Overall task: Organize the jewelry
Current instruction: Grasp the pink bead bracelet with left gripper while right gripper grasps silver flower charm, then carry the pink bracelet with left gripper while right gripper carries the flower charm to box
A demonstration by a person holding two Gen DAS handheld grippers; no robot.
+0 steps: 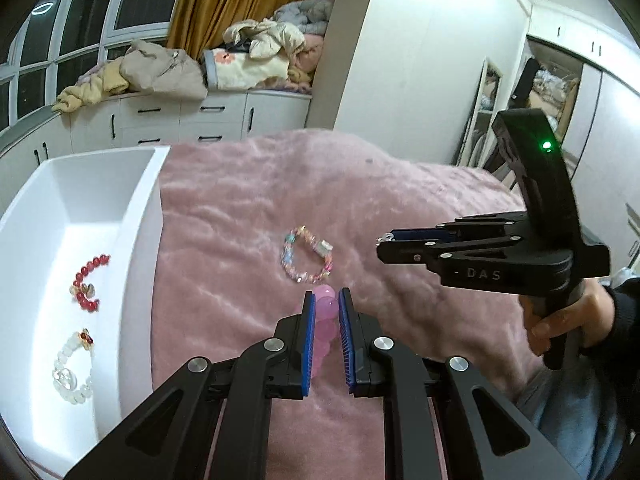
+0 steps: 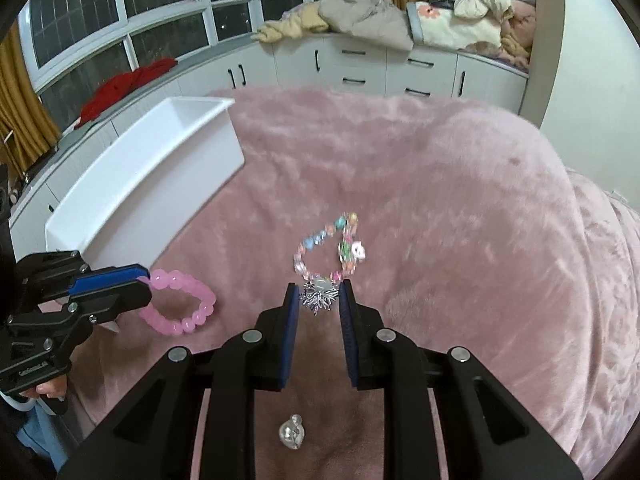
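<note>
The fluffy pink blanket on the bed (image 1: 248, 208) filled the middle of both views. At the left of the left wrist view sat the long white plastic tray (image 1: 140, 240), and in it lay a red bead bracelet (image 1: 86, 282) with a clear white bead bracelet with a red charm (image 1: 74, 372) below it.

The left gripper (image 1: 325, 300), bottom centre of its own view, was closed tight on the translucent pink bead bracelet (image 1: 324, 320); in the right wrist view that pink loop hung from its blue pads at the lower left, clear of the blanket, just beside the tray's near corner.

The right gripper (image 2: 319, 294), bottom centre of its own view, was nearly closed, pinching a small silver spiky brooch with a pale stone (image 2: 319, 298).

The multicoloured pastel bead bracelet (image 2: 332, 250) lay on the blanket at mid-frame, just above the right gripper's tips. A small silvery pearl-like charm (image 2: 292, 432) rested on the blanket at the bottom of the right wrist view.
</note>
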